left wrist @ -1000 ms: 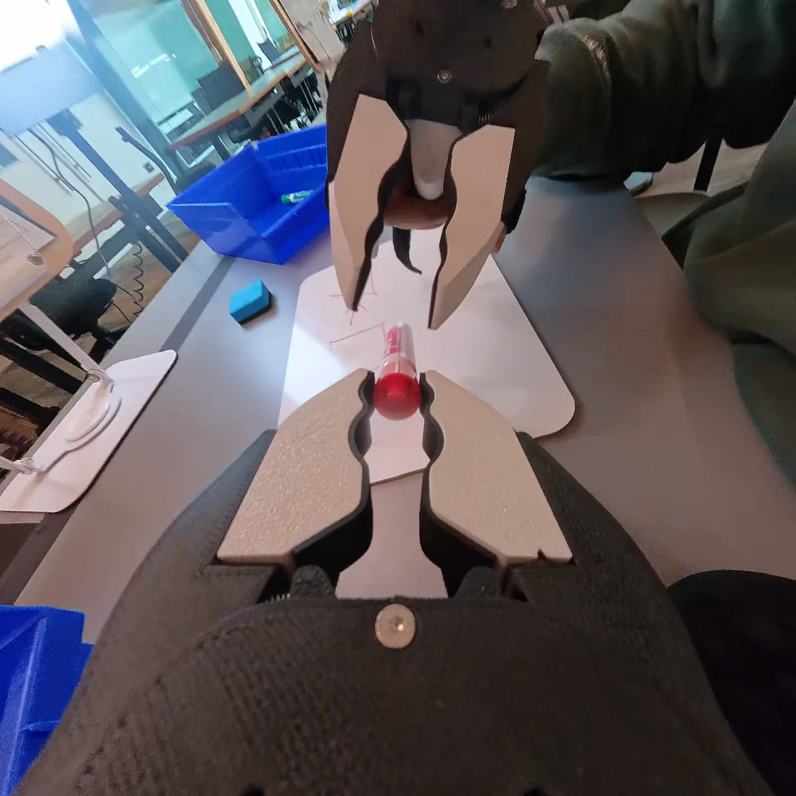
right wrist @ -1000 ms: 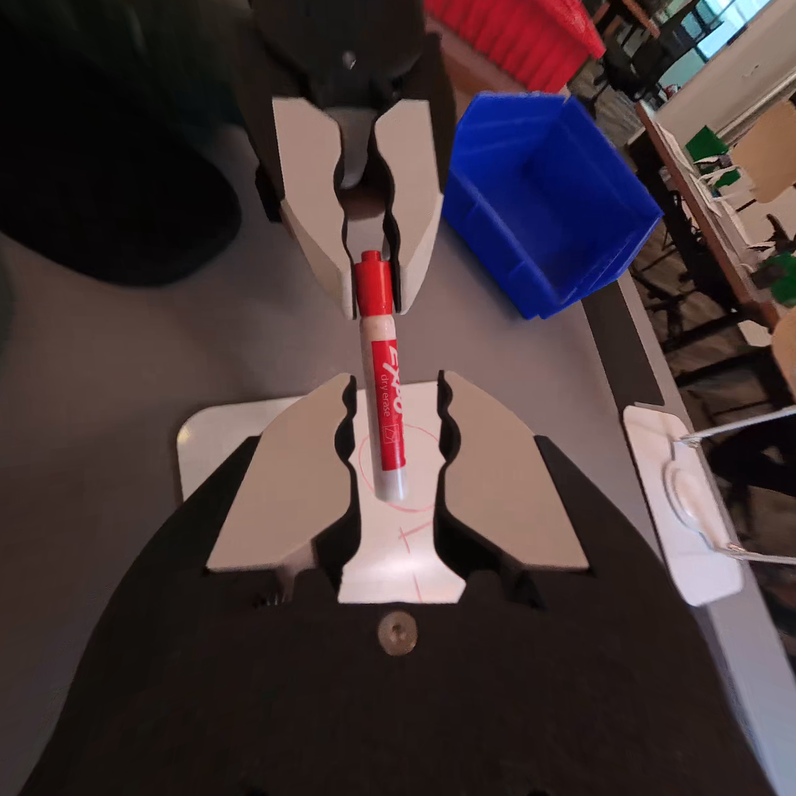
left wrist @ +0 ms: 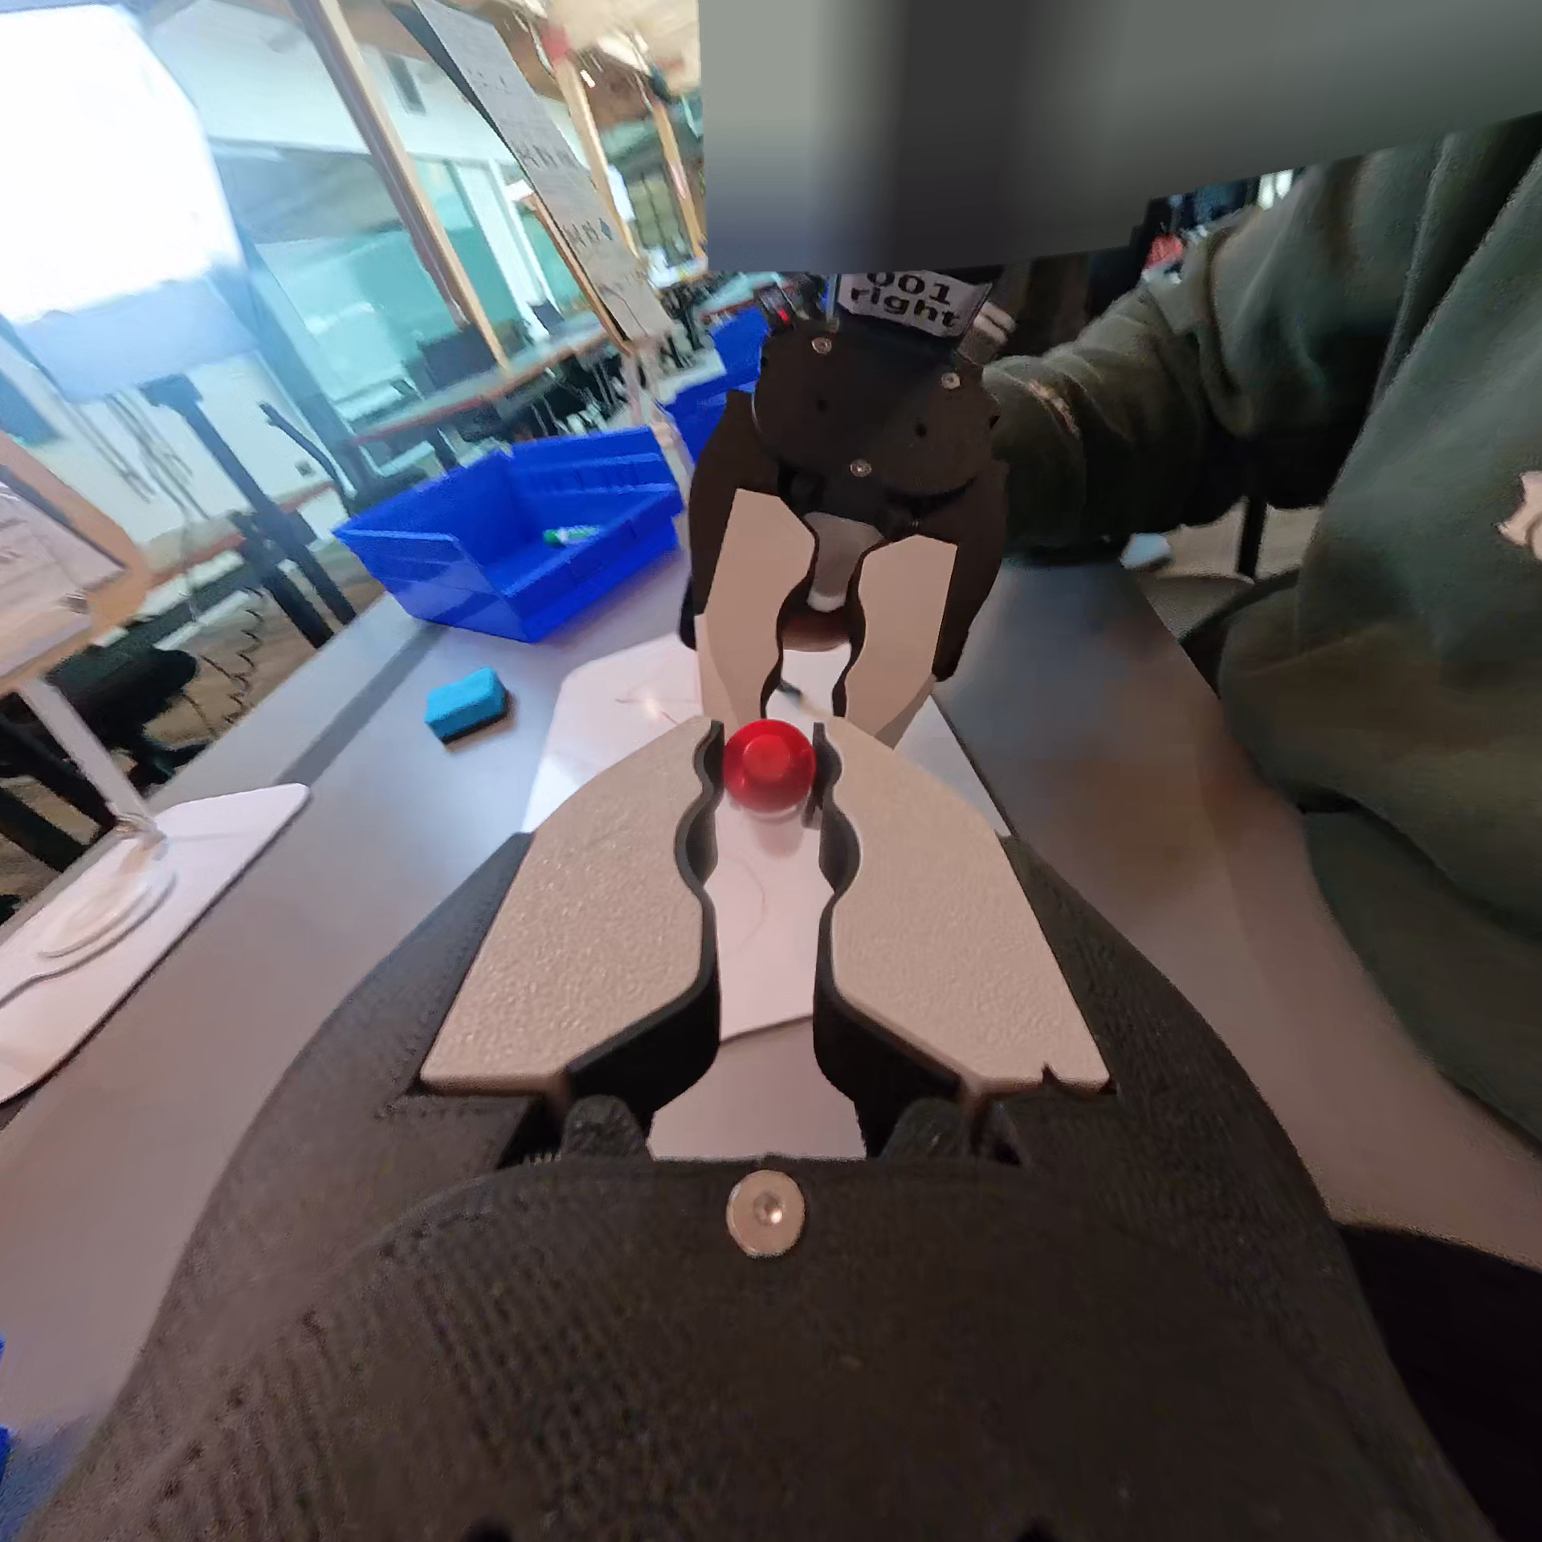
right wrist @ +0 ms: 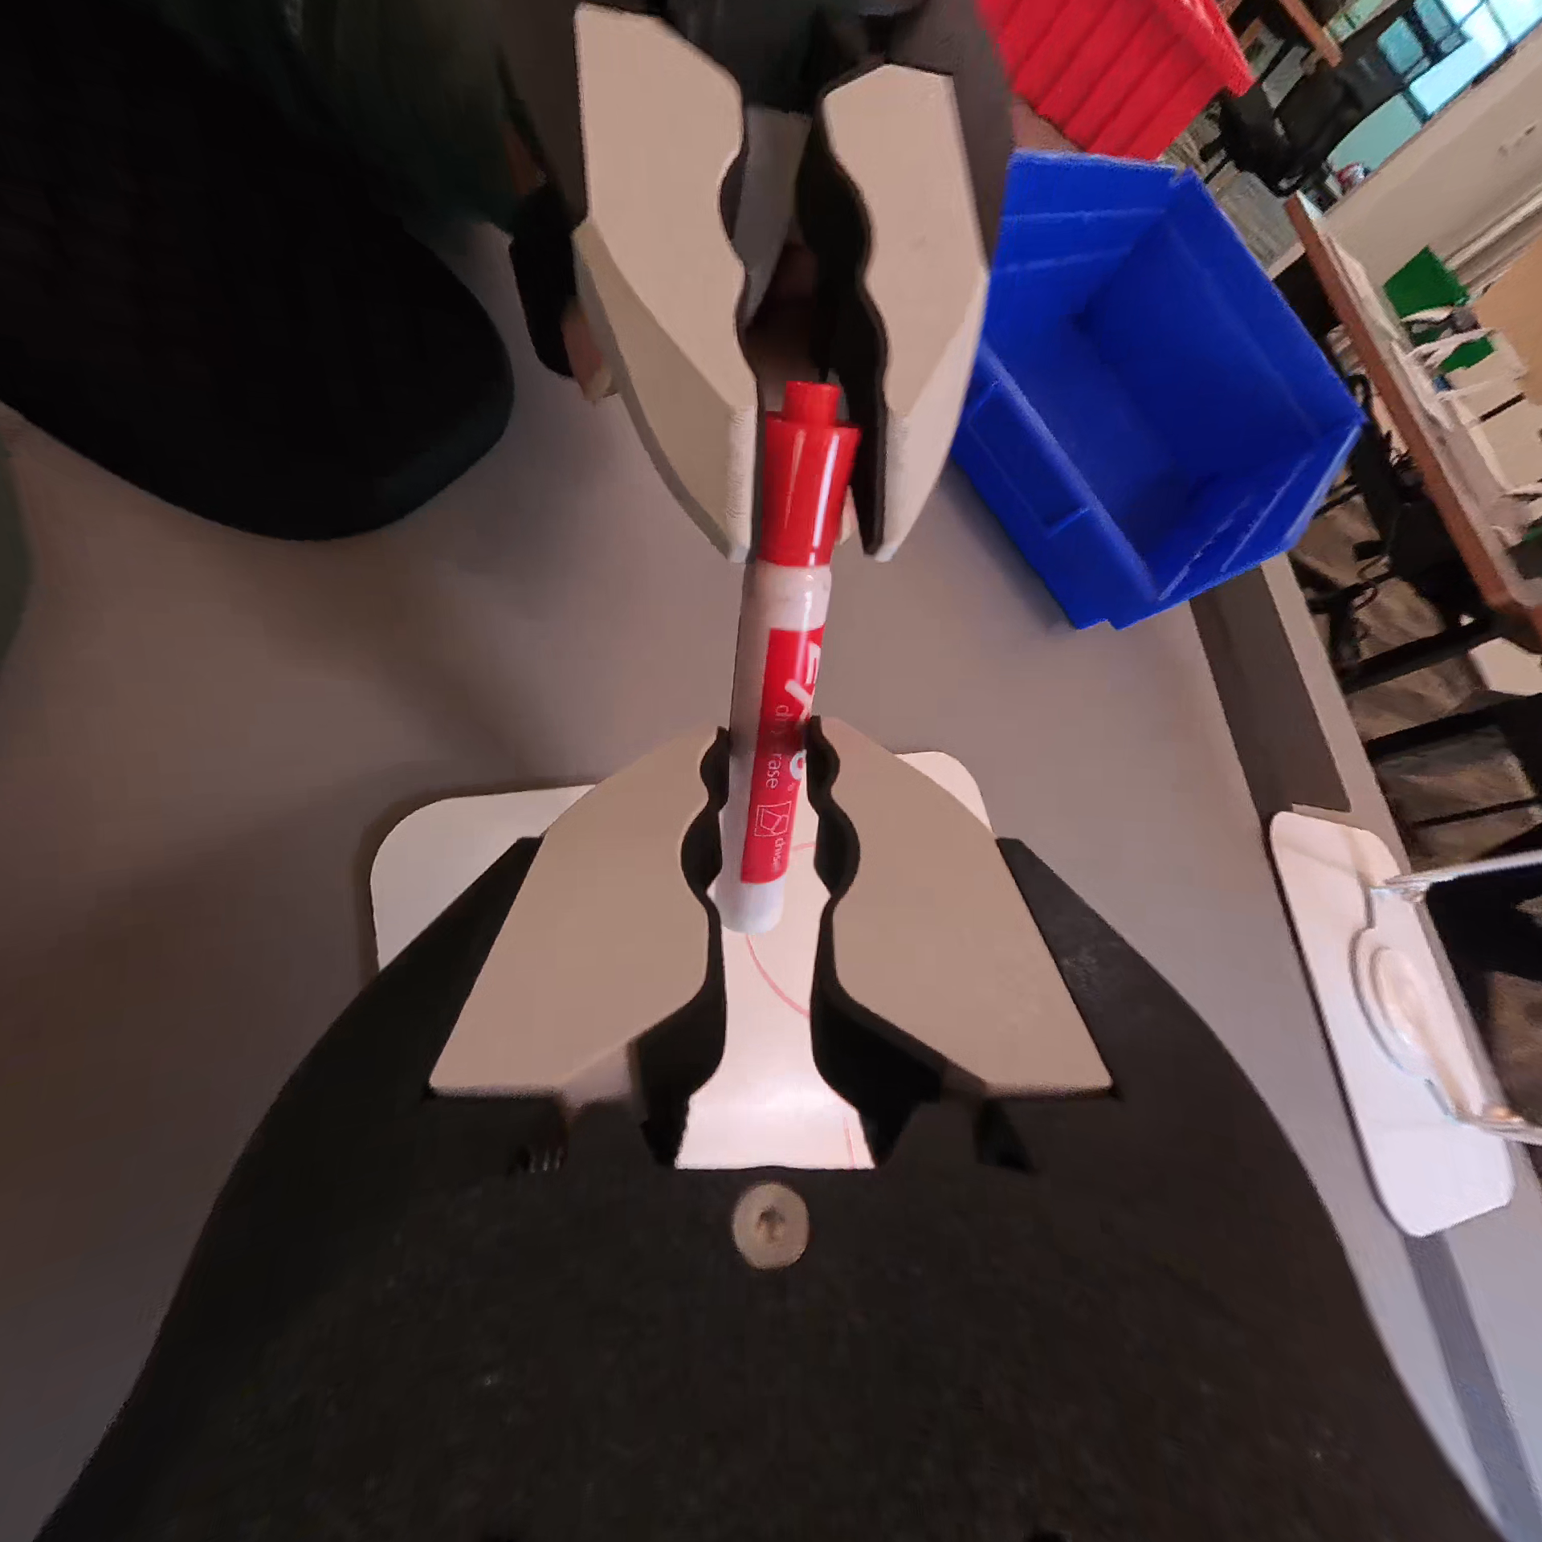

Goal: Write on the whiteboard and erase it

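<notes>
The right view shows both grippers, left and right, pinching the marker; only the left view shows the eraser.

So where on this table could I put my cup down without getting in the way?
Widest bare grey table: between the whiteboard and the person's sleeve. A smaller patch lies between the blue eraser and the white stand base. Crowded over the whiteboard, where the left gripper and right gripper meet at the red marker.
</notes>
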Tool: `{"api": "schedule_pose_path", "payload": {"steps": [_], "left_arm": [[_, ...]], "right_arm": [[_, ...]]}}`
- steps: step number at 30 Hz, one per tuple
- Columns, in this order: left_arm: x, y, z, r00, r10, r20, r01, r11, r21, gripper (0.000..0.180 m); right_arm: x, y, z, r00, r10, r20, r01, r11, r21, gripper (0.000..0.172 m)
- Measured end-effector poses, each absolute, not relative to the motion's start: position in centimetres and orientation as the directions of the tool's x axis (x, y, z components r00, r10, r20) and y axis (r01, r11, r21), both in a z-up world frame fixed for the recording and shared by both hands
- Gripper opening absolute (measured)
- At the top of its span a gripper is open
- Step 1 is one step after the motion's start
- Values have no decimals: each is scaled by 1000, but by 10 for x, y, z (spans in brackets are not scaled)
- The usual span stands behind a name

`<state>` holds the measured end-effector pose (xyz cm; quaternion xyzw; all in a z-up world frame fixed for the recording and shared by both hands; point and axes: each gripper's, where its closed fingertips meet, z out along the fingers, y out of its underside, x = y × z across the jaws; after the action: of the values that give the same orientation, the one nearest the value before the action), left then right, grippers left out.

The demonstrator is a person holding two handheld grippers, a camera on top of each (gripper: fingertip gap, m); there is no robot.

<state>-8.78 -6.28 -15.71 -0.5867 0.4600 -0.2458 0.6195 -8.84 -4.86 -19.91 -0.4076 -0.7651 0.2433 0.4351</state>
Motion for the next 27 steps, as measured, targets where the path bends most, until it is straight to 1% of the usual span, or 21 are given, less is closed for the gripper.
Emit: {"api": "schedule_pose_path", "payload": {"steps": [2, 4, 6, 8, 9, 11, 13, 14, 15, 18, 22, 27], "left_arm": [[-101, -50, -143, 563, -777, -280, -175, 219, -960, 23], [-117, -39, -137, 628, -738, -247, -135, 209, -968, 28], [-131, -29, -140, 666, -724, -179, -93, 158, -983, 26], [-140, -21, -149, 692, -705, -154, -93, 124, -988, 24], [-141, -18, -154, 697, -700, -155, -111, 108, -988, 23], [-140, -15, -162, 703, -694, -156, -141, 79, -987, 20], [-139, -13, -167, 704, -692, -157, -159, 62, -985, 12], [-139, -14, -170, 700, -696, -160, -171, 53, -984, 3], [-139, -14, -172, 699, -697, -162, -180, 48, -983, 0], [-141, -11, -176, 707, -686, -168, -203, 31, -979, 0], [-142, -8, -184, 709, -688, -155, -208, 7, -978, 0], [-140, -6, -193, 704, -693, -155, -227, -13, -974, 0]], "right_arm": [[-83, -39, -180, -252, 887, 388, 410, 461, -787, 18], [-73, -7, -151, -136, 916, 376, 403, 398, -824, 18], [-53, 47, -114, 59, 932, 359, 386, 310, -869, 18], [-19, 122, -78, 282, 913, 296, 360, 186, -914, 18], [3, 165, -67, 390, 883, 263, 357, 118, -927, 18], [53, 251, -62, 588, 784, 198, 369, -43, -928, 18], [102, 322, -80, 726, 677, 122, 369, -233, -900, 18], [124, 349, -93, 777, 624, 82, 346, -314, -884, 18], [141, 370, -108, 811, 584, 35, 321, -394, -861, 19], [177, 407, -156, 884, 462, -66, 253, -592, -765, 18], [195, 427, -197, 930, 347, -122, 171, -702, -691, 18], [197, 434, -218, 945, 294, -142, 137, -752, -645, 18]]}}
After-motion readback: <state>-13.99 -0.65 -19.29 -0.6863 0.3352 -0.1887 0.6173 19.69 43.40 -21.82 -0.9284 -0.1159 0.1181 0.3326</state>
